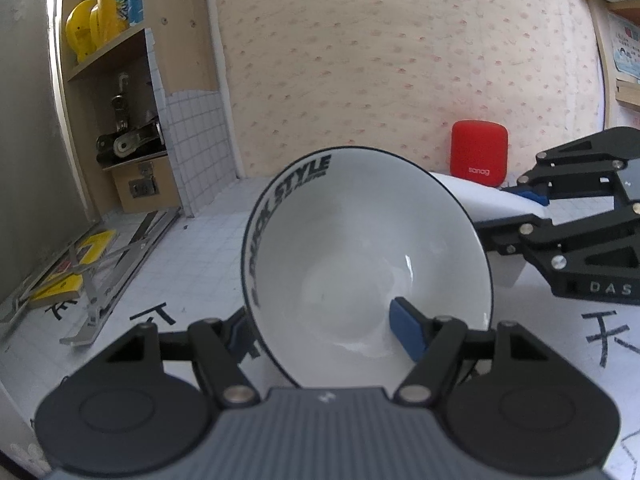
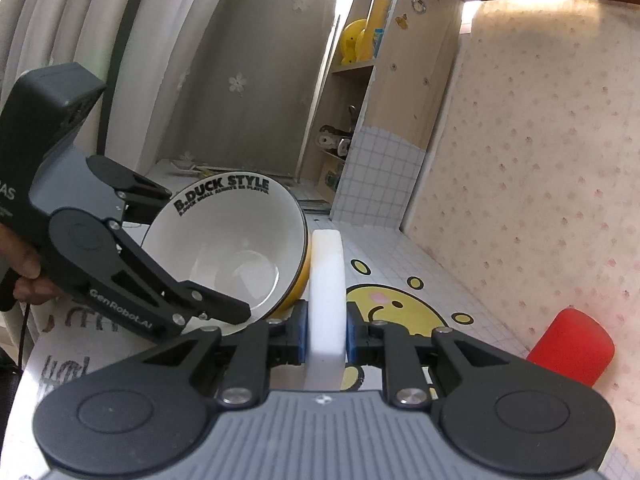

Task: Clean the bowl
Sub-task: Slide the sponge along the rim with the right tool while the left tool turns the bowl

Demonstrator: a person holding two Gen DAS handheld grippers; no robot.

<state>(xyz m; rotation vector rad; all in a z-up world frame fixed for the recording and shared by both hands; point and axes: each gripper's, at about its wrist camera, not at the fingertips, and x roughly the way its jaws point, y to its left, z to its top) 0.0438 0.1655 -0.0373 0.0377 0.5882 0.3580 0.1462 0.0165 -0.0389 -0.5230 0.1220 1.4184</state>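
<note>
Right claw (image 2: 327, 338) pinches sponge (image 2: 328, 280) beside bowl (image 2: 224, 240).

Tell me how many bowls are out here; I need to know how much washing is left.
1. The only bowl, white inside and yellow outside, is tilted above the table in the left gripper, beside the white sponge in the right gripper. Others could be out of view.
</note>
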